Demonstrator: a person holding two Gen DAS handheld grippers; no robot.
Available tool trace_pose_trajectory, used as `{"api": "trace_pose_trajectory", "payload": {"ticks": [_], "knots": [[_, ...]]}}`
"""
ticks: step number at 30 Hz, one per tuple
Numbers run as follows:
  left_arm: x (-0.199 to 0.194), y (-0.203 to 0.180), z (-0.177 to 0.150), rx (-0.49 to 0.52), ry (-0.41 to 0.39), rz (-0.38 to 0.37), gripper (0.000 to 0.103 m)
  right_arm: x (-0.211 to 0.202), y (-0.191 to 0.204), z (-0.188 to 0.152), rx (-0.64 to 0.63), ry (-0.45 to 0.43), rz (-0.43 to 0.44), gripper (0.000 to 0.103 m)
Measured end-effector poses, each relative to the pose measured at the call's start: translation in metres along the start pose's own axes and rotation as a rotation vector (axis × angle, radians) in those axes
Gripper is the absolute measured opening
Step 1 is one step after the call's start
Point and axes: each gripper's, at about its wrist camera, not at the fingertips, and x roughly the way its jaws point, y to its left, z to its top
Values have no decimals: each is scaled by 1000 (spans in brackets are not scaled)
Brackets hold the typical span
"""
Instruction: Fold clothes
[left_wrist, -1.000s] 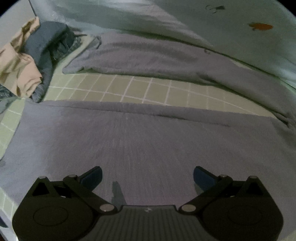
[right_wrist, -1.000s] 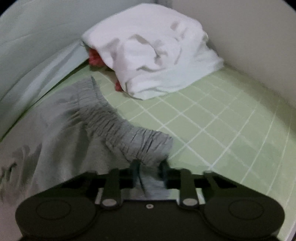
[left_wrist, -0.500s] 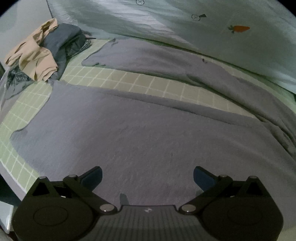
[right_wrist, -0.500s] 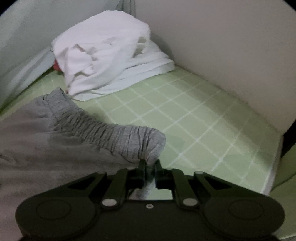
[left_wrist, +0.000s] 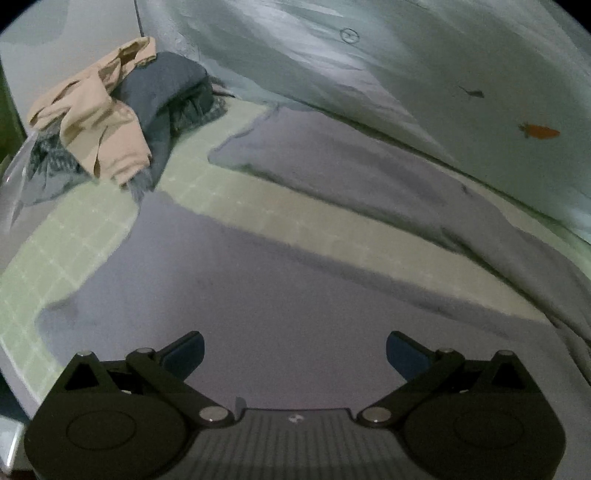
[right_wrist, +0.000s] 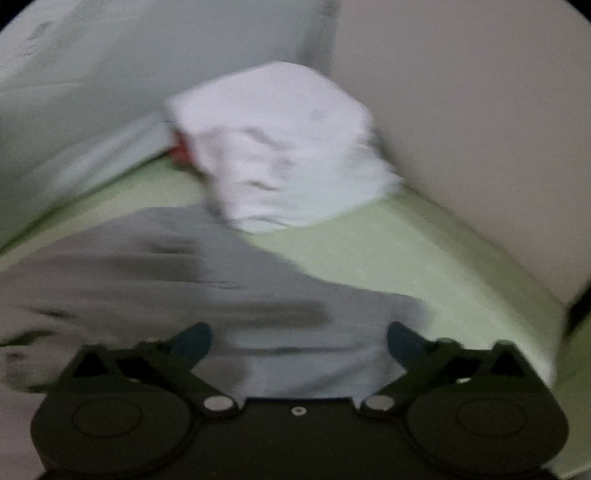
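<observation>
**Both grippers spread wide over the grey trousers**

The left gripper (left_wrist: 294, 354) hangs with jaws wide, holding nothing, over the near leg of the grey trousers (left_wrist: 280, 295). The two legs lie spread on the green checked sheet (left_wrist: 74, 236), a bare strip of sheet between them; the far leg runs along the back edge against the pale blanket (left_wrist: 406, 74). The near leg's hem stops short of the left edge, leaving bare sheet there. At the far left corner sits one pile (left_wrist: 110, 122) of tan and blue clothes.

The right gripper (right_wrist: 299, 341) also stands wide and empty, over the trousers' waist end (right_wrist: 221, 280). Half a second ago its jaws were pinched on the waistband; now they have let go. This view is blurred by motion. Open sheet (right_wrist: 443, 266) runs to the right edge and the wall (right_wrist: 480, 110). One white heap (right_wrist: 280, 147) sits in the far corner, something red (right_wrist: 180, 151) just beside it.
</observation>
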Motion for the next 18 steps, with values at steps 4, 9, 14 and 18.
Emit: {"api": "trace_pose_trajectory", "payload": {"ticks": [4, 9, 14, 18], "knots": [[23, 25, 33, -23, -4, 13, 103, 3, 60, 11, -34, 4, 104, 103], [62, 62, 84, -85, -18, 36, 103, 21, 144, 34, -34, 18, 192, 103], [109, 87, 131, -152, 2, 71, 102, 57, 230, 65, -49, 91, 211, 103], [146, 96, 158, -183, 19, 108, 95, 88, 281, 84, -28, 132, 205, 102]]}}
